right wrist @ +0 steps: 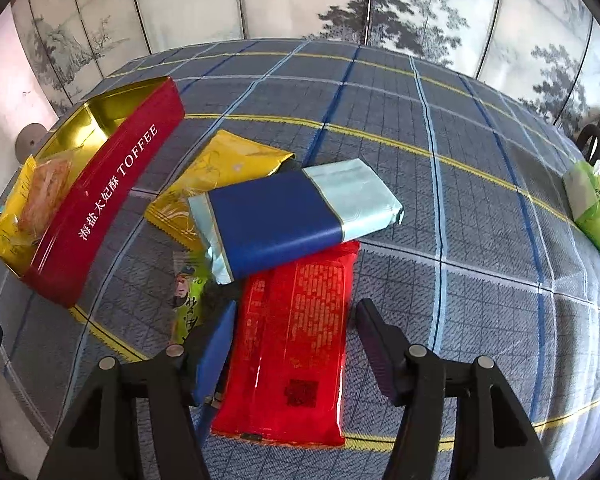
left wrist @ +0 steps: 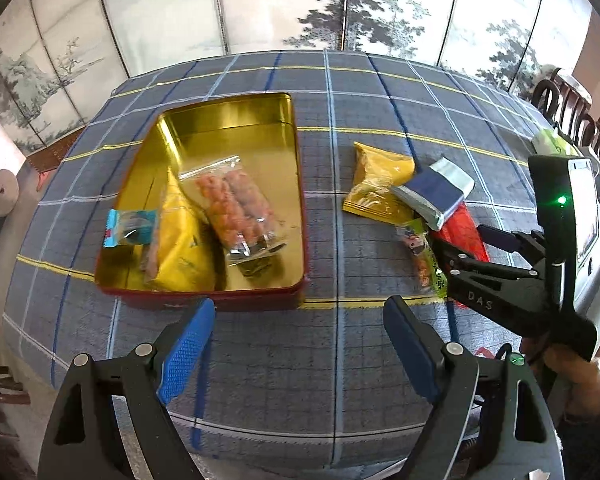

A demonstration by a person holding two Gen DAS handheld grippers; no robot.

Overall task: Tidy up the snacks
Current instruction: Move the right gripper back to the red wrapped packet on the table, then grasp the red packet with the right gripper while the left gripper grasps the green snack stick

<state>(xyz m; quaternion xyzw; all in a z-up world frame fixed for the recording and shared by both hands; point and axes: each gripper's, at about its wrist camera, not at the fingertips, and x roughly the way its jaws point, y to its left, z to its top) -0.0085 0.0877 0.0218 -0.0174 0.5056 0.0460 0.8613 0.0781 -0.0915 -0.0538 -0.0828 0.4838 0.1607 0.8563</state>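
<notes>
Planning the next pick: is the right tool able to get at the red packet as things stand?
Probably yes: the right tool is open, straddling the red packet; only the blue packet overlaps its far end.

Bare cloth is lying open between the tin [left wrist: 236,300] and the snack pile. The blue packet [right wrist: 284,216] is overlapping the red packet's [right wrist: 296,344] far end — its near end is sitting exposed.

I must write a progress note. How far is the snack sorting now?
Done: three packs lie in the tin: a blue one, a yellow one and a clear bag. In hand: nothing yet; the right gripper is open around the red pack. The left gripper is open and empty. Left: the red, navy, yellow and green packs on the table.
</notes>
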